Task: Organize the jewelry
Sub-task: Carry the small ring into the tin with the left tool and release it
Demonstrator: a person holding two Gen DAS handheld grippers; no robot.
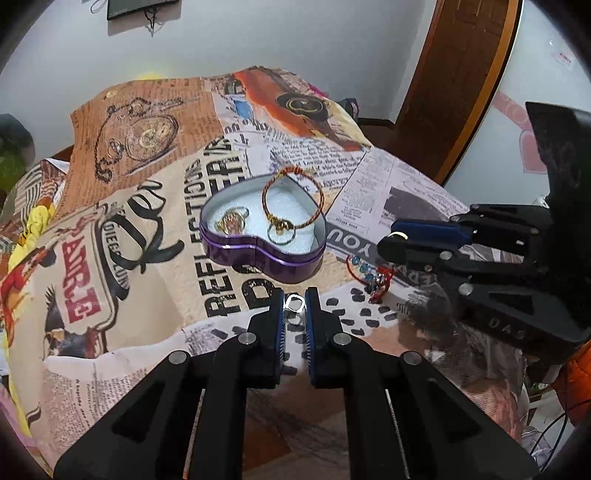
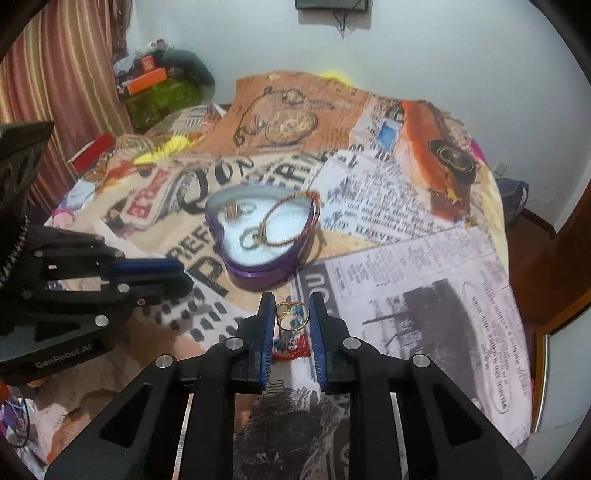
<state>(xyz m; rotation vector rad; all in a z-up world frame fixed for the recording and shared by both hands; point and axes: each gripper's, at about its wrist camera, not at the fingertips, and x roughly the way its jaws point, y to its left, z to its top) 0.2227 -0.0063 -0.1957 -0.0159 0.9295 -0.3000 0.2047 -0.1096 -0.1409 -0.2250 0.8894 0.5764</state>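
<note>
A purple heart-shaped tin (image 1: 258,254) lies open on the printed cloth, lined with white foam. Inside it are a red-and-gold bangle (image 1: 295,170), a gold ring with a stone (image 1: 231,222) and a plain ring (image 1: 281,234). My left gripper (image 1: 294,304) hovers in front of the tin, shut on a small silver ring (image 1: 295,301). My right gripper (image 2: 291,308) is shut on a thin gold ring (image 2: 284,314), just right of the tin. Below it on the cloth lies a red bracelet with blue beads (image 1: 365,273). The left gripper (image 2: 186,275) shows at the left of the right wrist view.
A newspaper-print cloth (image 1: 147,240) covers the whole surface and hangs over its edges. A wooden frame (image 1: 443,92) stands at the back right. Boxes and clutter (image 2: 155,85) sit by a curtain at the far left. A dark device (image 2: 332,3) hangs on the wall.
</note>
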